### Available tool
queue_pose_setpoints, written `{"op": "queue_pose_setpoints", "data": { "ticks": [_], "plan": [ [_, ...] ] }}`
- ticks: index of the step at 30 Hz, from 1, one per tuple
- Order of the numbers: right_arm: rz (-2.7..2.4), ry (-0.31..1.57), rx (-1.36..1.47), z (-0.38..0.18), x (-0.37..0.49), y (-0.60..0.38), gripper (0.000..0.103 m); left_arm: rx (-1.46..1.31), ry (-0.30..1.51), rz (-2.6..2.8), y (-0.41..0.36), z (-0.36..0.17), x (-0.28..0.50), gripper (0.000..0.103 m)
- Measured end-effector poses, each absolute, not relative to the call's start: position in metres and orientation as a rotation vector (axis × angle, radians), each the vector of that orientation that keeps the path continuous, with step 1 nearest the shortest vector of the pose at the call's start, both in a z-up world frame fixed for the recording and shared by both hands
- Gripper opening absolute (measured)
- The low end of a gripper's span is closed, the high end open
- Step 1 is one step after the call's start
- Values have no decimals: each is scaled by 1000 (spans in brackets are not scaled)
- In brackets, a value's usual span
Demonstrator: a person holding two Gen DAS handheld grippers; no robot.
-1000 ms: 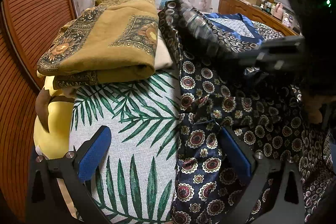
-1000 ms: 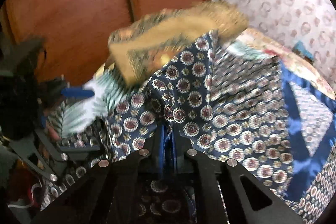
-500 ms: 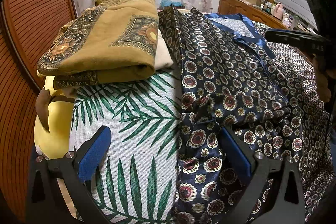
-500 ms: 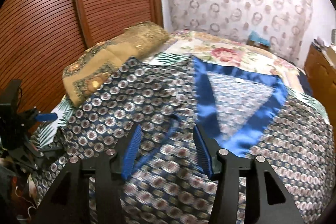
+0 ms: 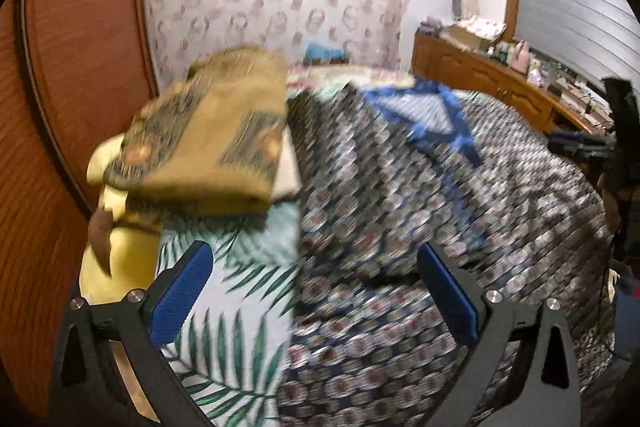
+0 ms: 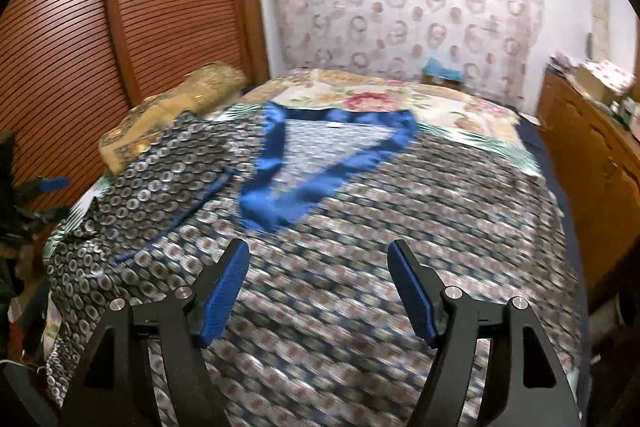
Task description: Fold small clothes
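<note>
A dark patterned garment [image 6: 360, 267] with a blue satin collar [image 6: 332, 147] is spread flat over the bed [image 6: 400, 95], filling the middle of the right wrist view; its collar is seen toward 12 o'clock of the right gripper [image 6: 318, 287], and a thin blue tie [image 6: 180, 215] is trailed across the cloth toward 10 o'clock; the right gripper's jaws are opening above the fabric, with nothing pinched between the blue pads [image 6: 226, 287], though the garment lies beneath the gap; a folded mustard cloth [image 6: 172, 115] is stacked by the slatted wooden doors [image 6: 120, 27] at 10 o'clock; in the blurred left wrist view the left gripper [image 5: 316, 295] is held with its jaws spread wide and nothing gripped; the garment's left edge [image 5: 304, 227] is seen between the fingers, over a palm-leaf sheet [image 5: 224, 327]; the mustard cloth is piled at 11 o'clock, beside a yellow item [image 5: 120, 255]; a wooden dresser [image 5: 500, 87] is lined along 2 o'clock.
</note>
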State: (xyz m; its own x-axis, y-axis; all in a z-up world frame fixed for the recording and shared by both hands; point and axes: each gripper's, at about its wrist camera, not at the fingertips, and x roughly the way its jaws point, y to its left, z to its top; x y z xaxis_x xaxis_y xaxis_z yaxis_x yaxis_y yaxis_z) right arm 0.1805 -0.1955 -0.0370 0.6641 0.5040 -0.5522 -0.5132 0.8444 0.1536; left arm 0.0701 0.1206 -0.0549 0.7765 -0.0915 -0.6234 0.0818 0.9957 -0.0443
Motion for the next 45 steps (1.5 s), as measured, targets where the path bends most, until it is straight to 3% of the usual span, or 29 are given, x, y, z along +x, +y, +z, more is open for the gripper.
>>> {"op": "queue_pose_setpoints", "data": {
  "ticks": [20,37,41,43,45],
  "plan": [
    [353,695,142,-59,143,-306,74,79,743,-301,-13,-66,135,102],
    [340,872,373,-80,189,-363,73,194,907,-357,-76,-101,167,103],
    [385,905,384,-83,198,-359,55,173,922,-365,-74,-102,169,103],
    [397,898,374,-83,199,-362,50,176,922,-366,-74,-101,169,103],
    [375,892,358,-81,200,-368,37,176,921,-366,-73,-101,169,103]
  ]
}}
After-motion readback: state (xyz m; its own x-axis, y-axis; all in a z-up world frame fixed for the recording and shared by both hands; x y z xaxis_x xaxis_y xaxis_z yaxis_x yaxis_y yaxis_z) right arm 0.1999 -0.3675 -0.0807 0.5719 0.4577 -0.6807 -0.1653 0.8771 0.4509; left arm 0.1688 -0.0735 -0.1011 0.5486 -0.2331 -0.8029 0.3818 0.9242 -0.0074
